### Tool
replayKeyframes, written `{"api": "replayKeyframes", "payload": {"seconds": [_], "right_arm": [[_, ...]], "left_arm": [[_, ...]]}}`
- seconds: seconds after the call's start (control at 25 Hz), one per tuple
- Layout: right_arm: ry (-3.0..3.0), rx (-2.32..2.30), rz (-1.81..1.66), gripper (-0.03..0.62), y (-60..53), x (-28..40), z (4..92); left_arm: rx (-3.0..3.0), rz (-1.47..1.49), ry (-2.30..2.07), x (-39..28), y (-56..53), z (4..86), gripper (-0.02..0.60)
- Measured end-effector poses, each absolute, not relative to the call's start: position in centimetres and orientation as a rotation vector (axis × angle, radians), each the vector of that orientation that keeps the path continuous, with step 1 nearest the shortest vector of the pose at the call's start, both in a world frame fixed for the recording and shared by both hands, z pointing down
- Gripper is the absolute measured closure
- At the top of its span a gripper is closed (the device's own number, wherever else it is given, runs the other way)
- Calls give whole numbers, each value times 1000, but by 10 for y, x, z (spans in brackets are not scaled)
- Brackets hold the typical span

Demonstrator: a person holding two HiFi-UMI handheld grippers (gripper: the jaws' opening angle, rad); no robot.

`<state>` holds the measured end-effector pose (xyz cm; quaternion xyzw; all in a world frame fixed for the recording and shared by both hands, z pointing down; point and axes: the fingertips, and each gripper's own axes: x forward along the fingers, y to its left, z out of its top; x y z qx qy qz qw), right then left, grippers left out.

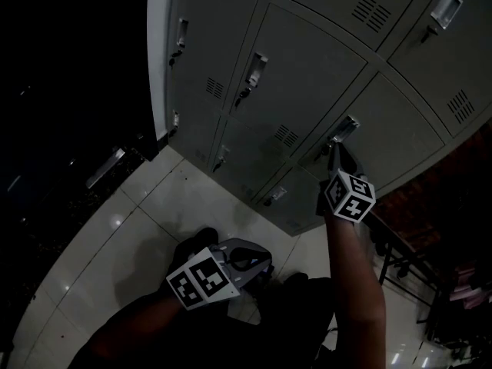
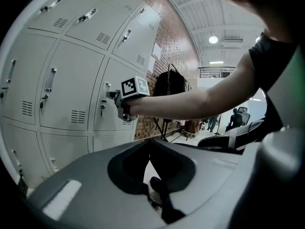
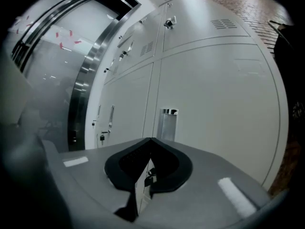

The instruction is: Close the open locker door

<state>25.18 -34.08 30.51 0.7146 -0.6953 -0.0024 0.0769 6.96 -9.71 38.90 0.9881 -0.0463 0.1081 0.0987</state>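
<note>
A bank of grey lockers [image 1: 307, 68] fills the top of the head view, and every door I can see looks flush with the front. My right gripper [image 1: 338, 151] is shut and empty, reaching out to the locker door [image 1: 400, 129], with its tips just below that door's metal handle [image 1: 345, 127]. In the right gripper view the closed jaws [image 3: 151, 139] point at the handle [image 3: 167, 123], a short way from it. My left gripper [image 1: 261, 264] hangs low near my body, shut and empty. Its own view shows its jaws [image 2: 150, 140] and the right gripper's marker cube [image 2: 135, 86] at the handle [image 2: 104, 97].
Pale floor tiles [image 1: 146, 214] run along the locker base. Black metal furniture legs [image 1: 407, 260] stand at the right. A brick wall [image 2: 176, 46] and a dark bag on a stand [image 2: 169, 82] lie beyond the lockers. A metal door frame [image 3: 86, 80] borders the lockers' other end.
</note>
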Motion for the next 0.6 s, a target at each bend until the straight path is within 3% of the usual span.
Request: {"api": "replayKeyframes", "payload": {"seconds": [0.6], "right_arm": [[-2274, 2008, 15, 592, -185, 221, 310]], "left_arm": [[2935, 352, -116, 75, -93, 393, 569]]}}
